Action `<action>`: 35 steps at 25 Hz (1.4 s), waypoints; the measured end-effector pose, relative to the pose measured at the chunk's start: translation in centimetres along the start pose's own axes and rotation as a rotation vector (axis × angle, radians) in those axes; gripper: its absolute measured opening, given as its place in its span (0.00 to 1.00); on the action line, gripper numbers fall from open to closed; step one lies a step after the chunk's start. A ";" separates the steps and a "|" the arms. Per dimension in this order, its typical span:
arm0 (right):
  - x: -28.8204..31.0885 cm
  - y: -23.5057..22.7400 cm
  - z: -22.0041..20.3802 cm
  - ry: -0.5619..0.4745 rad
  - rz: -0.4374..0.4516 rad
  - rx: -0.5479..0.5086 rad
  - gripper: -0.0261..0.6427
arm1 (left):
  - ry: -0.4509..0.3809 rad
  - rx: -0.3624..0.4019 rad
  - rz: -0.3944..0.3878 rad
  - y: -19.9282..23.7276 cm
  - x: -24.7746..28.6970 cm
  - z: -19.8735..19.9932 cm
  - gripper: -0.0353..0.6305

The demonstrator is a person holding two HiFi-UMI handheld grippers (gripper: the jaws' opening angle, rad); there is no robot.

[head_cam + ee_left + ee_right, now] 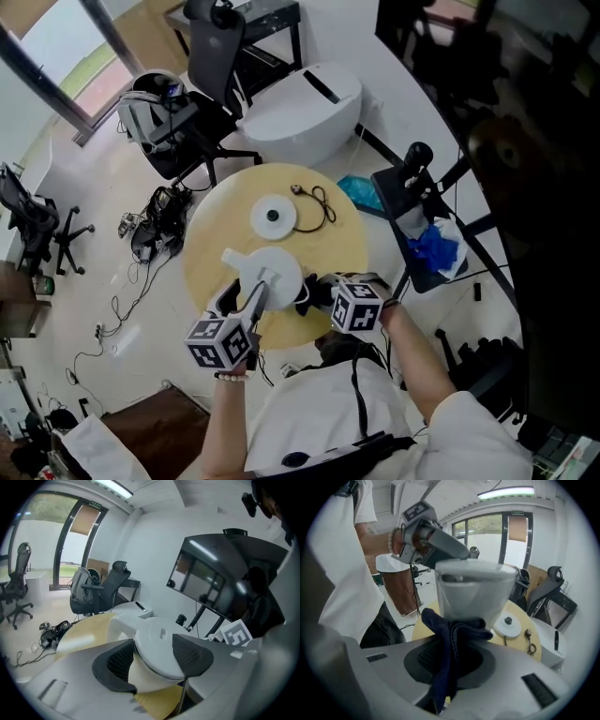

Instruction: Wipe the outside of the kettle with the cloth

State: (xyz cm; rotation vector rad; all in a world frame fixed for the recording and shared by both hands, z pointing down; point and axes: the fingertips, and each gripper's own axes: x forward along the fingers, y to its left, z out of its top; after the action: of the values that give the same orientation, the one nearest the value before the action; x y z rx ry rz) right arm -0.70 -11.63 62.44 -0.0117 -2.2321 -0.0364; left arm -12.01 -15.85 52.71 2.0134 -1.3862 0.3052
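Step in hand: wiping, judged under way.
- White plastic kettle (277,270): by the near edge of the round wooden table (216,234). The left gripper (154,660) is clamped across its top.
- Dark blue cloth (452,639): pinched in the right gripper (450,660), bunched against the kettle's lower wall.

Next move probably calls for dragging the cloth round the wall while the kettle is held steady.

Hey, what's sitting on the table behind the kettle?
A round white base and a black cord, both apart from the kettle. The table directly under the kettle is covered by it and the cloth.
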 end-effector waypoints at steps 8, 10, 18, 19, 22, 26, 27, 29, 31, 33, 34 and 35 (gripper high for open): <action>6.5 -0.6 -5.4 0.049 0.075 0.119 0.14 | 0.085 0.052 -0.082 0.1 0.1 0.1 0.43; 7.8 -0.8 -6.3 0.062 0.088 0.140 0.14 | 0.100 0.069 -0.107 0.2 0.0 0.2 0.43; 6.9 -1.3 -5.6 0.063 0.082 0.066 0.14 | 0.171 0.150 -0.214 0.5 0.5 0.7 0.43; 5.8 -1.5 -4.8 0.053 0.071 0.045 0.14 | 0.184 0.165 -0.226 0.5 0.5 0.8 0.43; 1.9 -2.5 -1.7 0.001 0.023 -0.017 0.14 | 0.220 0.207 -0.265 0.6 0.7 0.9 0.43; -2.9 -3.4 2.1 -0.074 -0.057 -0.098 0.14 | 0.247 0.236 -0.296 0.7 1.0 1.0 0.43; -3.9 -3.5 2.8 -0.085 -0.075 -0.116 0.14 | 0.252 0.241 -0.300 0.7 1.0 1.0 0.43; -5.3 -3.6 3.9 -0.097 -0.105 -0.145 0.14 | 0.263 0.250 -0.308 0.6 1.1 1.0 0.43; -6.3 -3.5 4.8 -0.107 -0.125 -0.161 0.14 | 0.273 0.259 -0.318 0.6 1.2 1.0 0.43; -7.0 -3.2 5.4 -0.125 -0.127 -0.144 0.14 | 0.277 0.267 -0.330 0.6 1.3 1.1 0.43; -7.1 -3.0 5.6 -0.137 -0.119 -0.119 0.14 | 0.275 0.270 -0.336 0.6 1.4 1.2 0.43; -7.0 -2.7 5.6 -0.146 -0.108 -0.086 0.14 | 0.272 0.272 -0.342 0.6 1.4 1.3 0.43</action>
State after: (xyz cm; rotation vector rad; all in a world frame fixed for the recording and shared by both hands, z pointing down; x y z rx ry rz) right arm -0.86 -14.09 53.44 0.0607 -2.3738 -0.1958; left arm -12.19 -17.82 52.74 2.2834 -0.8512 0.6126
